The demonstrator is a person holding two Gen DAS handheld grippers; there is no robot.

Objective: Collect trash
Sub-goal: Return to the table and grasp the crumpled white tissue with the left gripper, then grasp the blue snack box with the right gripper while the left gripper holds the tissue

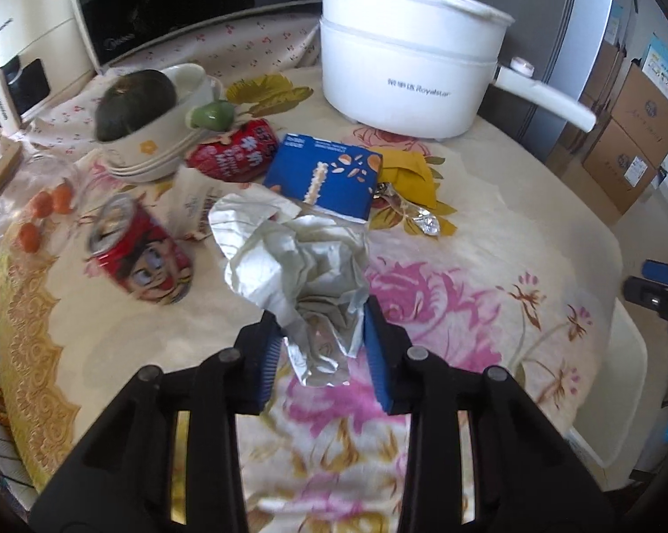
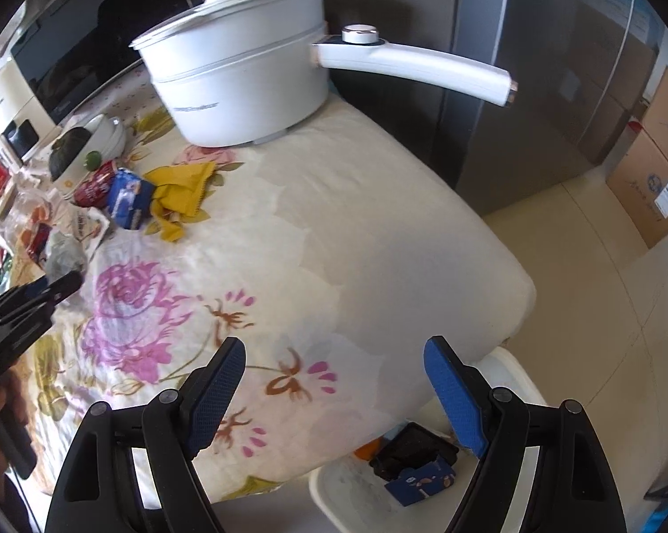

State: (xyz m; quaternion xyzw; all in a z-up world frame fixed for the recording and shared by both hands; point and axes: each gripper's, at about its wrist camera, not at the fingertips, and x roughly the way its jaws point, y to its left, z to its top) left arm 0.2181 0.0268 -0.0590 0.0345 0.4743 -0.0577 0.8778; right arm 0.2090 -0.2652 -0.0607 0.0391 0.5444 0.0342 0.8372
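Observation:
My left gripper [image 1: 322,320] is shut on a crumpled white and silver wrapper [image 1: 298,257], pinching its lower end just above the flowered tablecloth [image 1: 467,275]. Around it lie a red cartoon can [image 1: 143,257], a crushed red can [image 1: 236,151], a blue box [image 1: 329,173], a yellow wrapper [image 1: 411,173] and a foil scrap [image 1: 422,217]. My right gripper [image 2: 334,346] stands open with nothing in it, over the table's near corner. Below it a white bin [image 2: 347,488] holds a blue carton [image 2: 422,484]. The right wrist view shows the left gripper [image 2: 63,288] at far left.
A white electric pot [image 1: 405,66] with a long handle stands at the back of the table. Stacked bowls [image 1: 156,151] hold a dark squash. Small tomatoes [image 1: 45,204] lie at the left edge. A steel fridge [image 2: 533,89] and cardboard boxes [image 2: 662,169] stand beyond the table.

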